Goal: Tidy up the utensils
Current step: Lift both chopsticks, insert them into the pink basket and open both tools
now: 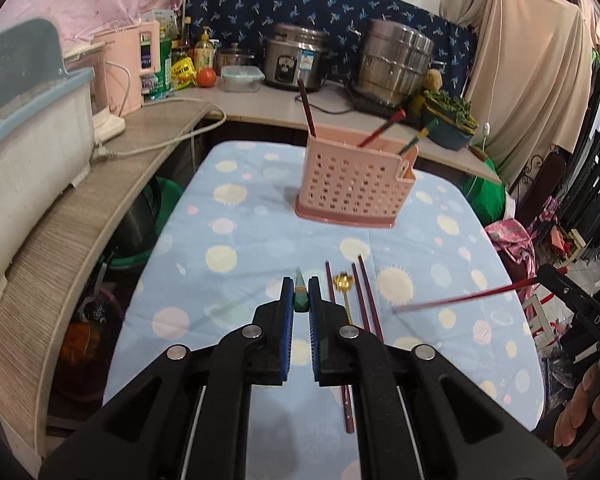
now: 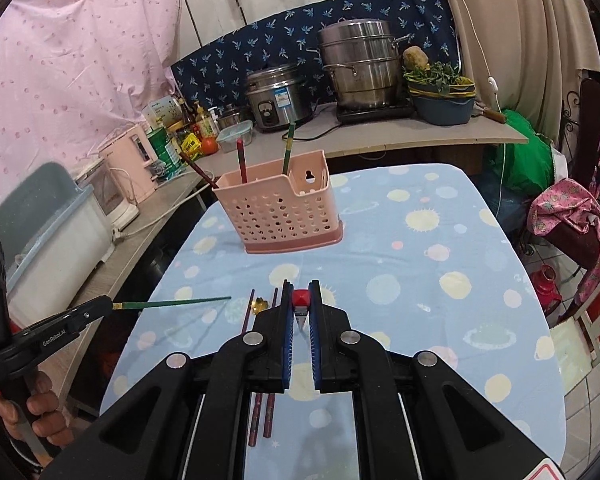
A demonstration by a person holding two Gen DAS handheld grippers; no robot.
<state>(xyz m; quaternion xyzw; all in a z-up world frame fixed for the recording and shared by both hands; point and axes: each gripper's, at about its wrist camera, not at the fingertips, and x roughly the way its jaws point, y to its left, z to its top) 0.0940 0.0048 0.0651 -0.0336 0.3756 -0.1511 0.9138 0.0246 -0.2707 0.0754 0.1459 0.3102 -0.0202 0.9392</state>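
- My left gripper (image 1: 301,298) is closed down narrow on the thick end of a green chopstick (image 2: 172,303). The stick juts out sideways over the near left of the bench (image 2: 440,240).
- My right gripper (image 2: 300,309) is pinched just as tight on the butt of a red chopstick (image 1: 460,299), which also sticks out sideways, above the near right of the cloth.
- Both sticks look light, stiff and smooth. Held at the very end, I judge they may swivel between the pads, so a hold slightly further along the shaft would steady them.
- The pink perforated holder (image 1: 354,182) stands upright at the far middle of the bench. It has a wide main compartment and a small side pocket at its right end.
- Three chopsticks already stand tilted in it: a dark one (image 1: 306,109) at the left, a red-tipped one (image 1: 380,130) and a green one (image 1: 418,136) towards the right. I cannot tell exactly which compartment the green one sits in.
- Left on the cloth, near my grippers, are dark chopsticks (image 1: 368,296) and a gold spoon (image 1: 343,282), lying side by side.
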